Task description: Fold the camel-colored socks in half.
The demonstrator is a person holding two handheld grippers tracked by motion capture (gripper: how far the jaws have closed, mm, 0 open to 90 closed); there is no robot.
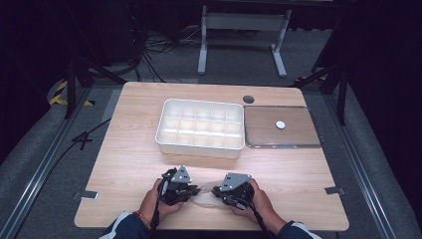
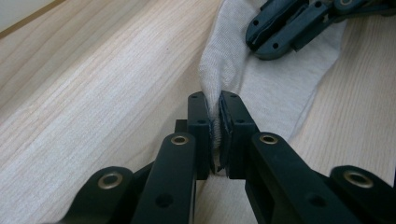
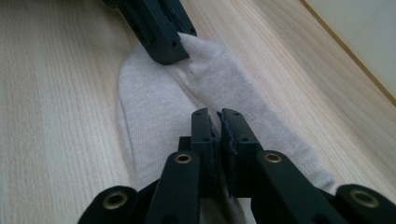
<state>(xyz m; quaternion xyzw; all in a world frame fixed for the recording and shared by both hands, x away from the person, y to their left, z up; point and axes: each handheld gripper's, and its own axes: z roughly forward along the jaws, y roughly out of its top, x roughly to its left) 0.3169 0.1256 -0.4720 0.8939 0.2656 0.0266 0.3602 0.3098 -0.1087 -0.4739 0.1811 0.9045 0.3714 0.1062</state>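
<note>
A white sock (image 1: 205,197) lies near the front edge of the wooden table (image 1: 129,164), stretched between the two grippers. My left gripper (image 2: 219,99) is shut on a pinched fold of the sock (image 2: 275,93), with fabric showing between its pads. My right gripper (image 3: 219,115) is shut on another part of the sock (image 3: 149,116). The two grippers face each other a short way apart, left gripper (image 1: 197,190) and right gripper (image 1: 215,190), each held in a hand. The right gripper (image 2: 256,43) shows across from the left one, and the left gripper (image 3: 169,52) across from the right one.
A white tray with several compartments (image 1: 199,148) stands at the table's middle, beyond the hands. To its right lies a flat clear-rimmed tray (image 1: 259,130) with a small white round thing (image 1: 280,124) on it. A dark round hole (image 1: 249,99) sits near the far edge.
</note>
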